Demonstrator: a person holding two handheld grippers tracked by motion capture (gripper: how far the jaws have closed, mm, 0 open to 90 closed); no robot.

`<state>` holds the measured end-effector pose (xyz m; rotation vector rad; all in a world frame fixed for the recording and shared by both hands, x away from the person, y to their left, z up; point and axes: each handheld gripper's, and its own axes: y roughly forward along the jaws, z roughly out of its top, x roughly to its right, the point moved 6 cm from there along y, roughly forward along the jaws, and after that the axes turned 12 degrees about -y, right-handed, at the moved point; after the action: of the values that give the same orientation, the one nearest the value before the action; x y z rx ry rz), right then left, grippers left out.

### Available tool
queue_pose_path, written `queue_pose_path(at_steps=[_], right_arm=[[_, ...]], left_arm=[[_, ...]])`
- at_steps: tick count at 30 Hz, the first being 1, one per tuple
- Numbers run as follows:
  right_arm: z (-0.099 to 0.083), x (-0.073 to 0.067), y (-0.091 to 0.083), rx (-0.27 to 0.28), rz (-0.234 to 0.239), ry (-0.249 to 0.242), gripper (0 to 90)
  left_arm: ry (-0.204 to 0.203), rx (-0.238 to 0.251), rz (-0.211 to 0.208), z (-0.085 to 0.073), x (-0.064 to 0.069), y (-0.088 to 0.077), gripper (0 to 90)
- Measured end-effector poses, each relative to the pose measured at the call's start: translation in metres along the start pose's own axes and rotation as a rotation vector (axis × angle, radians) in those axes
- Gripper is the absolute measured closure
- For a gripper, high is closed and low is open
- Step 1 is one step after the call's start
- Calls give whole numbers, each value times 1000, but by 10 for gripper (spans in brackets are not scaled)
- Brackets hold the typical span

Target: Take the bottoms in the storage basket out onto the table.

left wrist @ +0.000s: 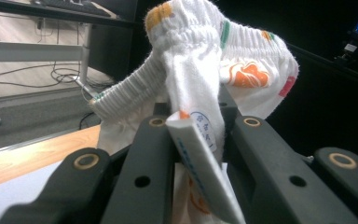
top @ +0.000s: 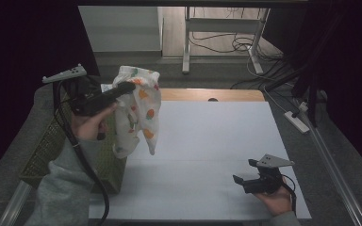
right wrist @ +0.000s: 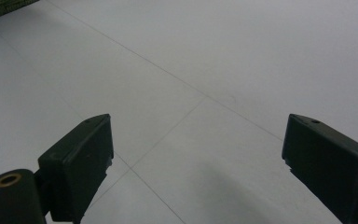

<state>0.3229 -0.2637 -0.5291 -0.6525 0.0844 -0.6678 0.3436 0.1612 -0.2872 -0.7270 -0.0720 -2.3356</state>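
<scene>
A small white garment (top: pixel 139 110) with orange, green and red prints and an elastic waistband hangs in the air above the table's left edge. My left gripper (top: pixel 128 87) is shut on its waistband. In the left gripper view the bunched cloth (left wrist: pixel 200 60) and a white care label (left wrist: pixel 200 158) sit pinched between the two black jaws of my left gripper (left wrist: pixel 196 122). My right gripper (top: pixel 246 171) rests low over the white table sheet (top: pixel 207 146) at the front right, jaws wide open. Nothing lies between the fingertips of my right gripper (right wrist: pixel 198 144).
A green woven basket (top: pixel 52 150) stands at the table's left side, under my left forearm. A strip of bare wood (top: pixel 207 94) shows at the table's far edge. Beyond it are a desk frame (top: pixel 221 33), floor cables and a power strip (top: pixel 298 121).
</scene>
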Motion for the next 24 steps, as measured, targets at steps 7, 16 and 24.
queue_pose_path(at_steps=[7,16,24], right_arm=[[0,0,0,-2,2,-2,90],[0,0,0,-1,1,-1,90],[0,0,0,0,2,0,90]], left_arm=[[11,0,-29,5,12,9,828],[4,-23,-47,-1,15,21,827],[-13,-51,-56,-10,10,32,827]])
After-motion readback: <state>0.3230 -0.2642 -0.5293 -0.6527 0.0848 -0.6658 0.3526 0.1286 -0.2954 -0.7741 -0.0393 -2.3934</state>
